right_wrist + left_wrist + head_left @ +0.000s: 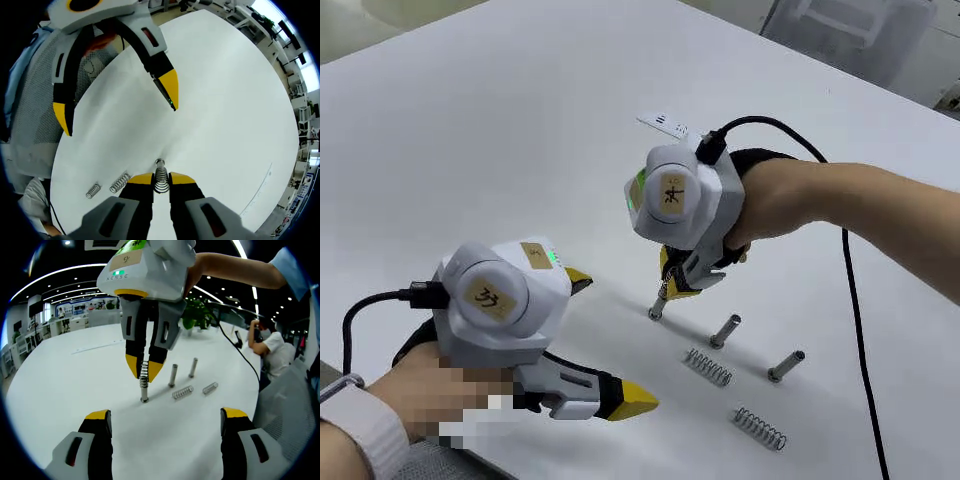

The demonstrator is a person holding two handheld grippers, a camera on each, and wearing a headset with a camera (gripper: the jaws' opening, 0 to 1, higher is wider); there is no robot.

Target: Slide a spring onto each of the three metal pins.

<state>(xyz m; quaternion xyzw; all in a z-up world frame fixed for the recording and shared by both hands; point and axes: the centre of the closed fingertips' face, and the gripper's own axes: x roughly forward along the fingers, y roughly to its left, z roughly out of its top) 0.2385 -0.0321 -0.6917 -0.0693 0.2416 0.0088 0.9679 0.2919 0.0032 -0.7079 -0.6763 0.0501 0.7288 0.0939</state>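
Your right gripper (670, 285) points steeply down at the white bench (500, 120), with its jaws clenched on the held spring (144, 370). In the left gripper view, the yellow tips pinch that spring upright, directly above the left pin (144, 392). The spring's lower end meets the pin's top. Whether the coil has passed over the pin's tip cannot be told. In the right gripper view, the held spring (161, 179) sits between the two yellow tips, and the head of the left pin (159, 162) shows just beyond it.

Your left gripper (607, 338) is released, with its jaws spread wide and grasping nothing. It is held to the near left of the left pin (657, 308), well apart from it. In the right gripper view, the left gripper (117, 107) shows with its jaws open.

The middle pin (725, 330) and the right pin (786, 366) stand upright on the bench as bare metal. They run in a row from the left pin, rightward and toward you. In the left gripper view, both stand just beyond the held spring.

The first loose spring (707, 367) lies flat on the bench, just on the near side of the middle pin. The second loose spring (759, 428) lies flat, nearer still and just near of the right pin. Neither touches a pin.

A black cable (845, 270) runs from the right gripper's body, along your forearm and down the right side of the bench.
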